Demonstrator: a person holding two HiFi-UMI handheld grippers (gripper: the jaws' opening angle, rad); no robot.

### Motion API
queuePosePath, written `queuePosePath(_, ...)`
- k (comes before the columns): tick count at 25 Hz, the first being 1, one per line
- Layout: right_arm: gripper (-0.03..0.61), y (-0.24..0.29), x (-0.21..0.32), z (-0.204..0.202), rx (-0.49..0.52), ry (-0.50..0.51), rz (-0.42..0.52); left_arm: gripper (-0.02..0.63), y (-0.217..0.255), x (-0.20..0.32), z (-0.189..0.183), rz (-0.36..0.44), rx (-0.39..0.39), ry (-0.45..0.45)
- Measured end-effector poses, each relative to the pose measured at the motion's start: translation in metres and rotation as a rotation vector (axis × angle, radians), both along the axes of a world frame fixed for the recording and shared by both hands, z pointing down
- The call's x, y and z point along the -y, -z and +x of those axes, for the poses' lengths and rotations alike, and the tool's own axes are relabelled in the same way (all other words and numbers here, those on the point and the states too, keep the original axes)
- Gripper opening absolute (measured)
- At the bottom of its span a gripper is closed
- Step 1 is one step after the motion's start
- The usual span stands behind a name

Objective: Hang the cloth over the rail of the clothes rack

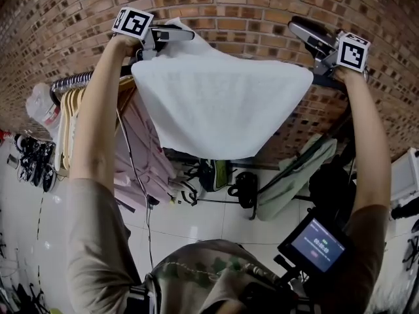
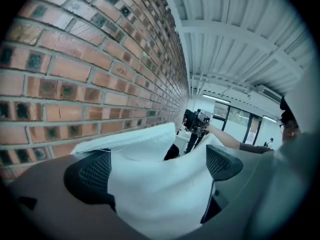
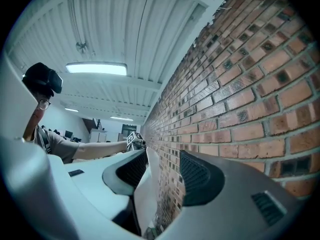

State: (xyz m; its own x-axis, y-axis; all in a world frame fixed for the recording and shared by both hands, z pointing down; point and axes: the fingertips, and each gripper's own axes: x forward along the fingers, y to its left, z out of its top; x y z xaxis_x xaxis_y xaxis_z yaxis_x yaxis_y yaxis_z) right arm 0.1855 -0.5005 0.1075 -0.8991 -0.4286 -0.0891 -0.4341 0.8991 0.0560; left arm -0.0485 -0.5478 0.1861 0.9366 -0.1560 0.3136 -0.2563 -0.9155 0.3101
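A white cloth (image 1: 222, 103) hangs spread out and draped downward in front of the brick wall, at the height of the clothes rack's rail (image 1: 72, 80). My left gripper (image 1: 167, 36) is at its upper left corner. In the left gripper view the cloth (image 2: 160, 194) lies loosely across the wide gap of that gripper (image 2: 157, 164), which is open. My right gripper (image 1: 308, 34) is just above the cloth's upper right corner. In the right gripper view a cloth edge (image 3: 145, 184) rests against one finger of that gripper (image 3: 157, 171), with wall showing in the gap; it is open.
Pale garments on hangers (image 1: 137, 149) fill the rail's left part. A brick wall (image 1: 249, 5) stands right behind the rack. Shoes (image 1: 33, 159) line the floor at left. A green garment (image 1: 294, 175) and black bags (image 1: 245, 188) sit below. A small screen (image 1: 317, 244) is near my chest.
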Motion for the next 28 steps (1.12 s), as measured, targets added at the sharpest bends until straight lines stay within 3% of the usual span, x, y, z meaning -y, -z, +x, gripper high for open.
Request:
queuePosePath(4,0.207,-0.003,0.001,0.000,-0.023,-0.013,0.006,0.607,0.002,-0.001,-0.003,-0.035,-0.034,-0.025)
queuePosePath(7,0.207,-0.004,0.002,0.001,-0.027,-0.015,0.011,0.606,-0.005,-0.004,-0.001,-0.065,0.001,-0.044)
queuePosePath(12,0.207,-0.006,0.002,0.000,-0.055,-0.026,0.027,0.604,0.000,0.003,-0.011,-0.043,0.032,0.003)
queuePosePath(16,0.207,-0.007,0.001,-0.001,-0.055,-0.013,0.027,0.505,0.015,0.010,-0.022,-0.035,-0.001,0.030)
queuePosePath(19,0.207,-0.006,0.002,0.002,-0.040,-0.024,0.028,0.506,0.022,0.009,-0.024,-0.008,-0.003,0.033)
queuePosePath(28,0.207,-0.006,-0.003,-0.002,-0.038,0.012,0.016,0.506,0.018,0.003,-0.033,-0.040,0.067,0.001)
